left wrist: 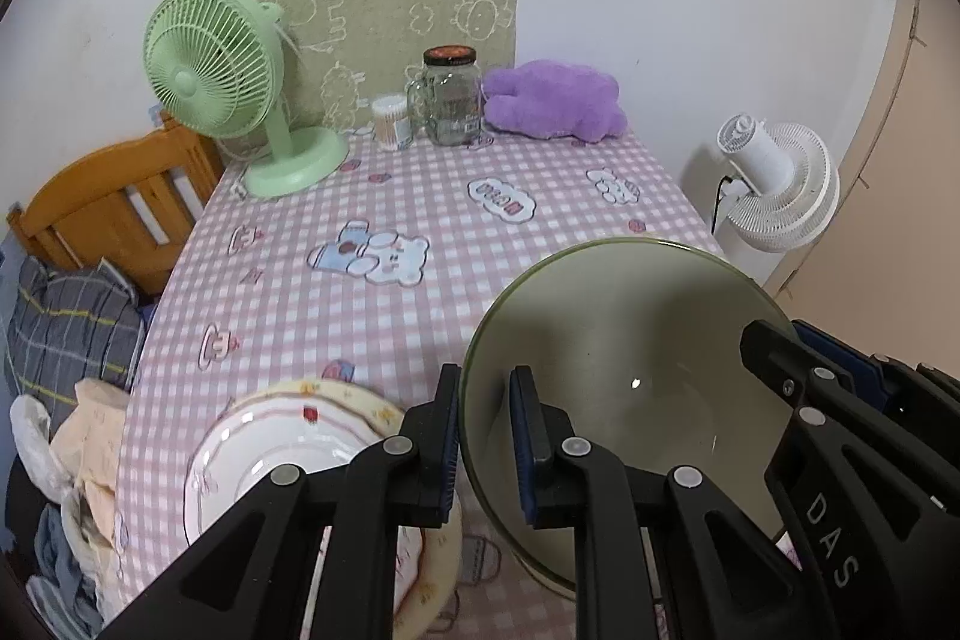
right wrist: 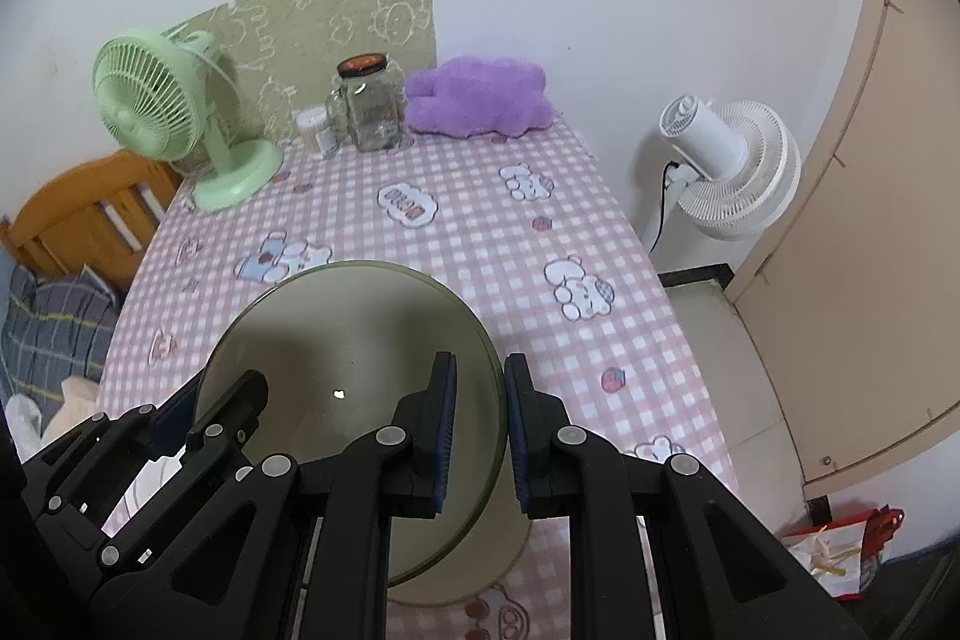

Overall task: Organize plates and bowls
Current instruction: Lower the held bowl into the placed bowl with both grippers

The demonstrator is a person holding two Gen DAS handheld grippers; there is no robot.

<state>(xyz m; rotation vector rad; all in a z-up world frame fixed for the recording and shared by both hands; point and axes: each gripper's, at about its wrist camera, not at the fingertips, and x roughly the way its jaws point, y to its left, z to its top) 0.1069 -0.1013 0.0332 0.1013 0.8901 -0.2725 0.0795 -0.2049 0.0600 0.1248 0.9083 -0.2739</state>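
A smoky olive glass bowl point(left wrist: 630, 370) is held above the pink checked table point(left wrist: 420, 232) by both grippers. My left gripper point(left wrist: 485, 436) is shut on its left rim, one finger inside and one outside. My right gripper point(right wrist: 480, 430) is shut on the bowl's point(right wrist: 348, 340) right rim the same way; it also shows in the left wrist view point(left wrist: 840, 430). A white plate with a pink rim point(left wrist: 270, 454) lies on a cream patterned plate point(left wrist: 432, 562) at the table's near left corner, just left of the bowl.
At the table's back stand a green desk fan point(left wrist: 222, 82), a cotton swab tub point(left wrist: 390, 121), a glass jar point(left wrist: 450, 97) and a purple plush toy point(left wrist: 552, 100). A white floor fan point(right wrist: 726, 166) stands right of the table. A wooden bed frame point(left wrist: 114, 202) and bedding lie left.
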